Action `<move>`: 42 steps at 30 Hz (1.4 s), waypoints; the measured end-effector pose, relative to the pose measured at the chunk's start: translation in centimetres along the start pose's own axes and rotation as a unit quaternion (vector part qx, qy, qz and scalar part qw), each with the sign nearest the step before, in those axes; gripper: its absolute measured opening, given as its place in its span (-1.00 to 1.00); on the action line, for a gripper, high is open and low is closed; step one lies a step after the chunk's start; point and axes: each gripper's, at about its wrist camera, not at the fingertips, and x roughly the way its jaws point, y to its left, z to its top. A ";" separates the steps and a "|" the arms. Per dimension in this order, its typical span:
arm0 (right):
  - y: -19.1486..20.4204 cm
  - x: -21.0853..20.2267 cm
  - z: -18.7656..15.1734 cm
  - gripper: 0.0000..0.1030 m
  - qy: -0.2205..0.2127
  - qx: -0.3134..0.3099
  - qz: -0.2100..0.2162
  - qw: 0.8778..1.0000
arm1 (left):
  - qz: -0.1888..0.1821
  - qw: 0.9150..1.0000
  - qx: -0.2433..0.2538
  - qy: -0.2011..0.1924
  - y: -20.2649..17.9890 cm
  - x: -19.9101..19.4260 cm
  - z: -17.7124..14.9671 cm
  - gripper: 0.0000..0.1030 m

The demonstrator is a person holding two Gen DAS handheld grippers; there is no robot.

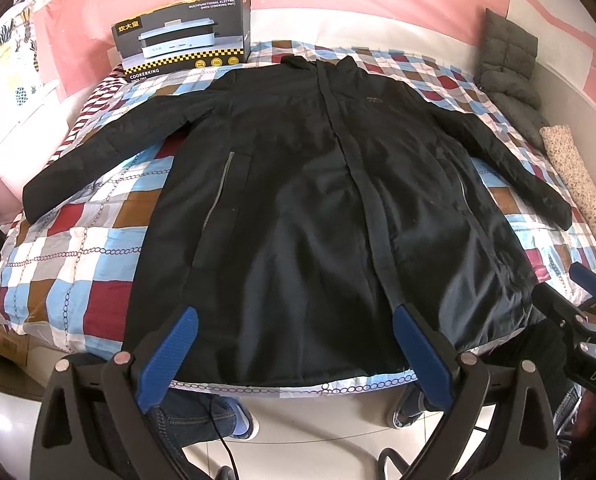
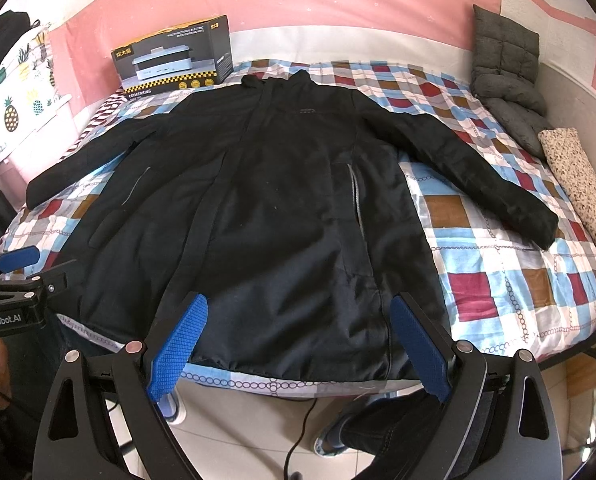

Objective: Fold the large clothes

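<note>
A black jacket point(image 1: 322, 184) lies front-up and spread flat, sleeves out, on a bed point(image 1: 77, 256) covered in a checked quilt. Above its near hem, the left tongs point(image 1: 293, 316) and right tongs point(image 2: 300, 304) hover wide open, empty. A cooker box point(image 1: 183, 40) stands beyond the collar.

A long black coat point(image 2: 281, 208) lies spread flat, front up, on the bed point(image 2: 498, 264) with its checked cover, both sleeves stretched outward and the collar toward the pink wall. The right hand-held gripper point(image 2: 298, 320) hovers over the coat's hem, its blue fingers point(image 2: 181, 336) wide apart and holding nothing. The left hand-held gripper point(image 2: 15, 258) shows at the left edge. A cooker box point(image 2: 173, 58) stands near the collar; a grey cushion point(image 2: 506, 76) leans in the far right corner.
</note>
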 end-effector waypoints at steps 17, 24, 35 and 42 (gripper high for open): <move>0.1 -0.1 0.0 0.81 0.000 -0.001 -0.001 1.000 | -0.002 1.000 0.001 0.002 -0.1 0.1 0.2 0.93; 0.2 -0.1 0.0 0.81 0.000 -0.001 -0.001 1.000 | -0.002 1.000 0.001 0.002 -0.1 0.1 0.1 0.93; 0.2 0.0 0.0 0.81 -0.001 -0.002 -0.002 1.000 | -0.001 1.000 0.001 0.002 0.0 0.1 0.1 0.93; 0.5 0.0 0.1 0.81 0.000 -0.002 -0.002 1.000 | 0.000 1.000 -0.001 0.002 0.3 0.0 0.0 0.93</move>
